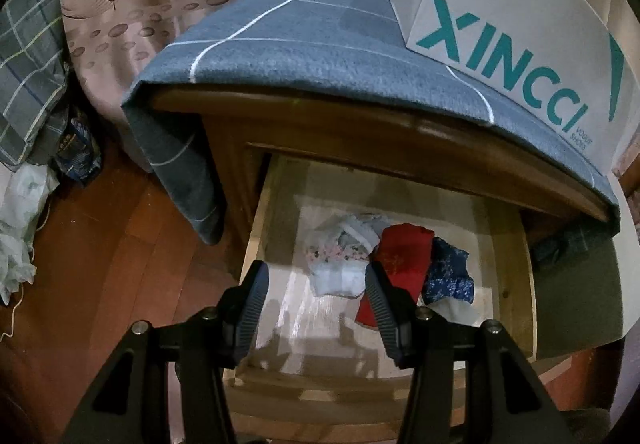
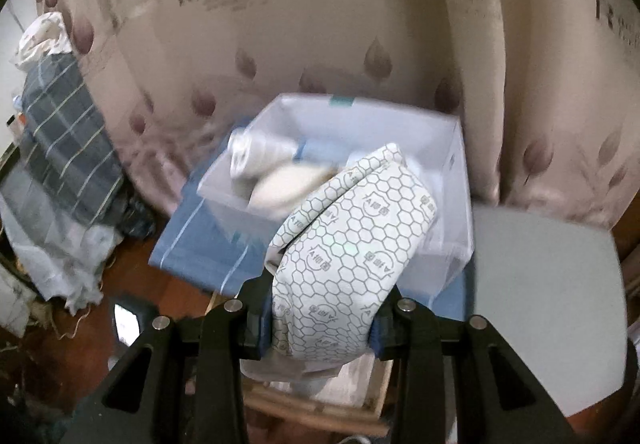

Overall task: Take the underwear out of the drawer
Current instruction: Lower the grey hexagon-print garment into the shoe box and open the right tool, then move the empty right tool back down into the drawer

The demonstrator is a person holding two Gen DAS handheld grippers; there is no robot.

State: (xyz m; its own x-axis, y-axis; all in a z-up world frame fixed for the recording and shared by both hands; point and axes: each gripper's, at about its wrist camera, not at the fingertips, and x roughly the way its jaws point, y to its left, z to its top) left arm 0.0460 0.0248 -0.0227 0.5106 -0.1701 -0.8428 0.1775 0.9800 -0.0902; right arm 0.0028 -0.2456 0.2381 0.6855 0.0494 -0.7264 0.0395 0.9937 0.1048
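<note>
Right wrist view: right gripper (image 2: 320, 318) pinches honeycomb-print underwear (image 2: 344, 252), frame centre, before the white box (image 2: 452, 179).
Left gripper (image 1: 316, 308), jaws spread and empty, hangs over the drawer (image 1: 516, 284); next, likely dropping it in the box.

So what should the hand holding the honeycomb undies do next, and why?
Probably carry it a little further forward and let go over the white box. The right gripper is shut on the honeycomb underwear, lifted just in front of that open box, which already holds rolled pieces. The left gripper waits open above the drawer, where more remain.
</note>
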